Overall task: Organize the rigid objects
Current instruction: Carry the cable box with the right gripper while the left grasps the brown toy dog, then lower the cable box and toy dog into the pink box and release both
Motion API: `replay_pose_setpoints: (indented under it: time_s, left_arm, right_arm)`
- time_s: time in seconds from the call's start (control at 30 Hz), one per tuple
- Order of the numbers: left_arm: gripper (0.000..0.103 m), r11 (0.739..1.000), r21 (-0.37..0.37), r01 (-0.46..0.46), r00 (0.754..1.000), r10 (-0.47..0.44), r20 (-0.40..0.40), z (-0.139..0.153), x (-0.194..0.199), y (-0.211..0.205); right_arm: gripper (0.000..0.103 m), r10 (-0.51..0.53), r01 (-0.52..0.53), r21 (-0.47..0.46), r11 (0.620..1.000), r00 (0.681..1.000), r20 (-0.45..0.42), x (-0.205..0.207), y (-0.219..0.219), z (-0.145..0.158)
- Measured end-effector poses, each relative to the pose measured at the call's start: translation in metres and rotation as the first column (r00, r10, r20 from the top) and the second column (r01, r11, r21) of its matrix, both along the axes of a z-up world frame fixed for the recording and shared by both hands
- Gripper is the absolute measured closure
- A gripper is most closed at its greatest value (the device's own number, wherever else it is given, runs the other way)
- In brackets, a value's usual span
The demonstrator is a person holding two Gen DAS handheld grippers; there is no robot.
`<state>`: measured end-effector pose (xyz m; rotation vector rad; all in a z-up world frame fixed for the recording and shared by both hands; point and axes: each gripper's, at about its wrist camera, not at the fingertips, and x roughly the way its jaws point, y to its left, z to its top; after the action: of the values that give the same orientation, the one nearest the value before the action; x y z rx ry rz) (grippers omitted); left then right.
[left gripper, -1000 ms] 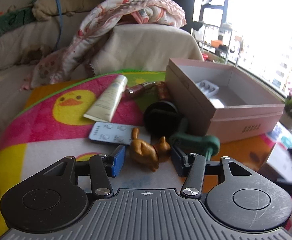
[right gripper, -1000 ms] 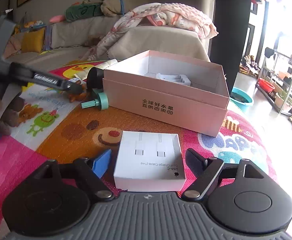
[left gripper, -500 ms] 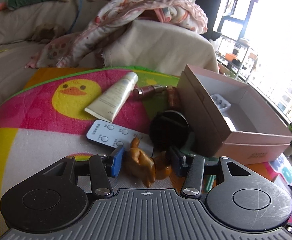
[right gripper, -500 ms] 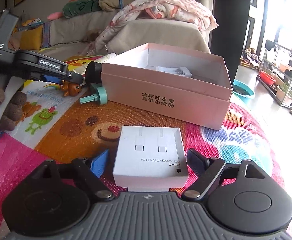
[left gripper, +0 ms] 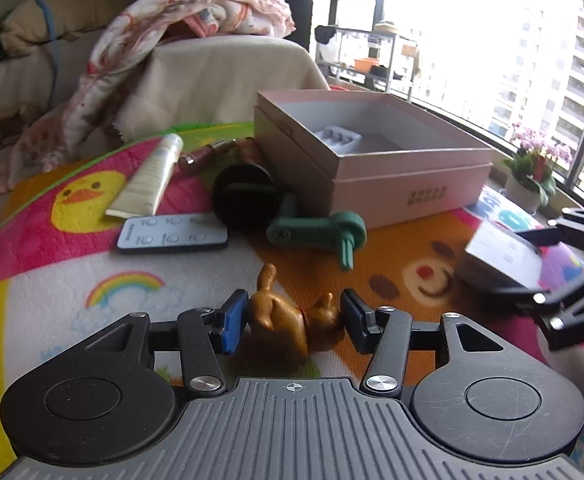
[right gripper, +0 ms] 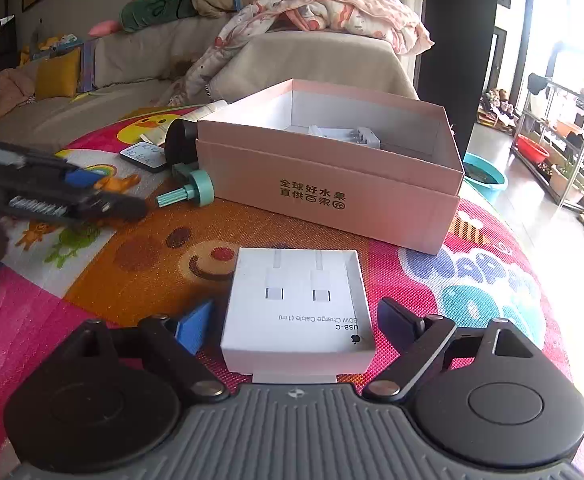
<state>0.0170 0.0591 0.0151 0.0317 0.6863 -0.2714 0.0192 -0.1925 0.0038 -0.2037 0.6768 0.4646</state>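
Meanwhile, both opening claws straddle things ungripped: left claw (left gripper: 294,320) toy dog (left gripper: 292,320), right claw (right gripper: 292,320) white box (right gripper: 298,312).

Both wrist cams low, close over mat; share pink box (left gripper: 376,160).

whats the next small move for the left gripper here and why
Probably close the left gripper on the brown dog figurine. The figurine already lies between the jaws on the play mat, but they are opening and the pads don't look pressed on it. Once gripped, it could go into the open pink box just beyond.
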Motion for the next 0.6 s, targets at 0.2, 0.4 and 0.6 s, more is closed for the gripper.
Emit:
replay_pose_setpoints:
  time_s: [0.2,0.4,0.6]
  left_arm:
    - [0.048,0.997,0.032,-0.068,0.997,0.069,-0.02,-0.002,-0.013,0.001]
    - [0.049,0.993,-0.038,-0.112,0.994,0.112,-0.002,-0.004,-0.012,0.005]
    - [0.051,0.995,0.035,-0.098,0.995,0.097,0.026,-0.005,-0.012,-0.006]
  right_arm:
    - [0.014,-0.005,0.005,-0.009,1.0,1.0,0.004,0.0,0.002,0.0]
    - [0.013,-0.007,0.007,-0.011,1.0,1.0,0.004,0.0,0.002,-0.001]
    - [0.013,-0.001,0.001,0.009,1.0,1.0,-0.024,0.006,0.001,0.0]
